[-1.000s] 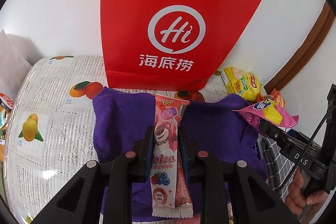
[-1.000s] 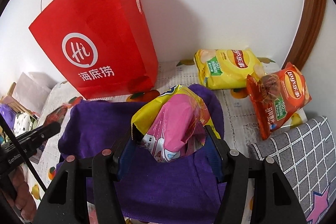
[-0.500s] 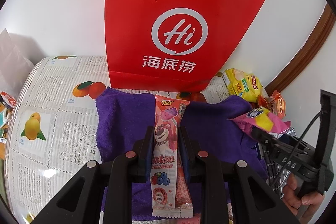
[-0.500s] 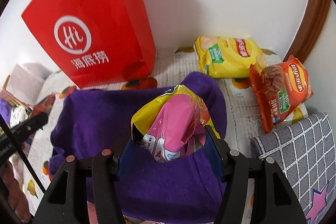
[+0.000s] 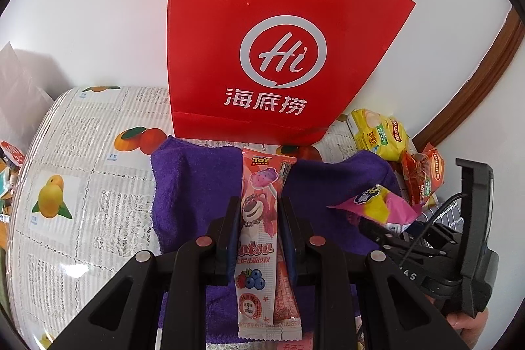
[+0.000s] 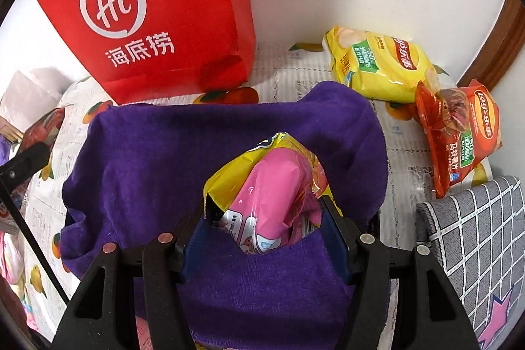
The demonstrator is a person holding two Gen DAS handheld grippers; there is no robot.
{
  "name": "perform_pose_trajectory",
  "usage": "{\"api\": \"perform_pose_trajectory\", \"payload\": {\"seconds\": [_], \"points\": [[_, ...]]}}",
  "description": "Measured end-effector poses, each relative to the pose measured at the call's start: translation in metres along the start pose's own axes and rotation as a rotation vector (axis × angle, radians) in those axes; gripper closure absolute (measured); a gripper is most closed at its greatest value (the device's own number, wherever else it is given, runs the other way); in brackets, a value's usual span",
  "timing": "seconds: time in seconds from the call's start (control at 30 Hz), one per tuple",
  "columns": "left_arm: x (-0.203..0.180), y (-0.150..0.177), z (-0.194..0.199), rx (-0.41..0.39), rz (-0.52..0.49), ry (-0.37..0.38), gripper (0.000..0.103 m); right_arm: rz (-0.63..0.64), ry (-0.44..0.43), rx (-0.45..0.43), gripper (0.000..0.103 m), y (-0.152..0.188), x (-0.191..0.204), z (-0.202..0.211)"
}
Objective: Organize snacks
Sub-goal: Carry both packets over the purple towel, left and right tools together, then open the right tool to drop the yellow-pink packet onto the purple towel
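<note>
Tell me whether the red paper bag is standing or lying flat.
Standing: the red paper bag sits on its base against the wall, behind the purple towel.

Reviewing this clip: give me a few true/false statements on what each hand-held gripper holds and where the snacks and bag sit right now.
1. The left hand-held gripper is shut on a pink lollipop packet. True.
2. The right hand-held gripper is empty. False: a pink and yellow snack bag sits between its fingers.
3. The red paper bag lies flat on the purple towel. False: it stands upright behind the towel, by the wall.
4. A yellow chip bag and an orange chip bag lie on the tablecloth, off the towel. True.
</note>
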State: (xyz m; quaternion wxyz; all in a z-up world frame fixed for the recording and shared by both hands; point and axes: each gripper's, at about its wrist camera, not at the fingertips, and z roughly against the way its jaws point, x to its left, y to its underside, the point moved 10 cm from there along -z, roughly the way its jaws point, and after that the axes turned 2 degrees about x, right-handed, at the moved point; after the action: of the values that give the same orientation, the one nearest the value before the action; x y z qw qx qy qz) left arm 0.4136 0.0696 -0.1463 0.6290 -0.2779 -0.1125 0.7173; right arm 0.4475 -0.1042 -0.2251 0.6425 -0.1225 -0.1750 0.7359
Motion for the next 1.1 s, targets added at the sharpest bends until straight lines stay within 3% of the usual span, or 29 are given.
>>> {"api": "perform_pose_trajectory", "payload": {"seconds": [1.1], "points": [[-0.001,0.002,-0.008,0.021,-0.012,-0.009,0.081,0.12,0.026,0.015,0.037,0.004,0.014,0.003]]}}
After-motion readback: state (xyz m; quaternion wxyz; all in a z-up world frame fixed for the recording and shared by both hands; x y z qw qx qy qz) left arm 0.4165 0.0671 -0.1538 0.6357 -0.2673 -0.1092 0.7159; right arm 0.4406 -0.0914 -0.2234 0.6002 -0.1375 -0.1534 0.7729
